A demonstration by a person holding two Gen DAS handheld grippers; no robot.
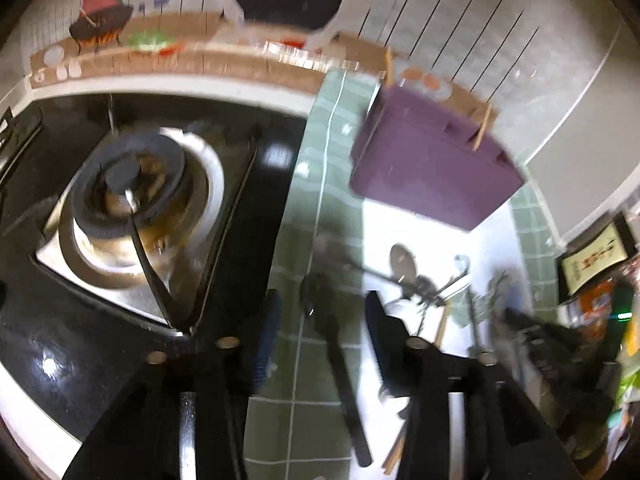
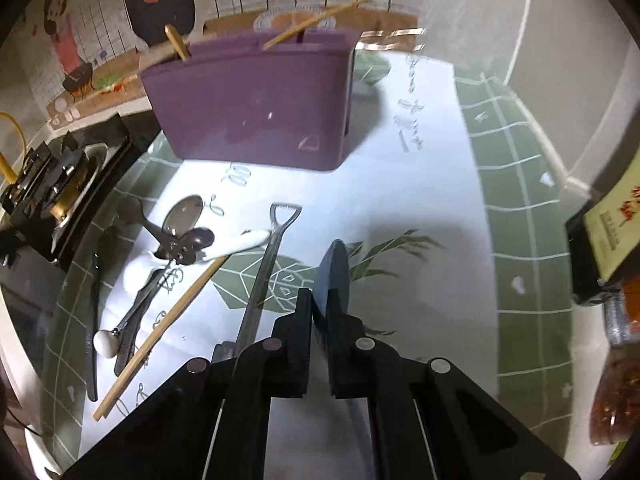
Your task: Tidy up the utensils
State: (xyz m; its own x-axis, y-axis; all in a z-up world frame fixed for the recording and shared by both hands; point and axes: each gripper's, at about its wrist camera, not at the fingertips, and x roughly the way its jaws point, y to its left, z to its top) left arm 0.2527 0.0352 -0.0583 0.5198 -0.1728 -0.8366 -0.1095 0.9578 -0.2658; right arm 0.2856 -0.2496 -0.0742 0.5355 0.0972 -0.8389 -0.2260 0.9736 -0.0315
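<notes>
My left gripper (image 1: pixel 320 320) hangs with fingers apart over the black spoon (image 1: pixel 336 344), near the purple utensil holder (image 1: pixel 432 168). I'd lower squarely and pinch its handle. My right gripper (image 2: pixel 320 304) is clenched, empty.

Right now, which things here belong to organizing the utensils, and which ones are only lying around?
For the job:
- purple holder, chopsticks already in it
- loose chopstick
- metal spoon
- white ceramic spoon
- shovel-handled utensil
- black spoon

Just lying about:
- gas burner
- yellow box
- packet of red flakes
</notes>
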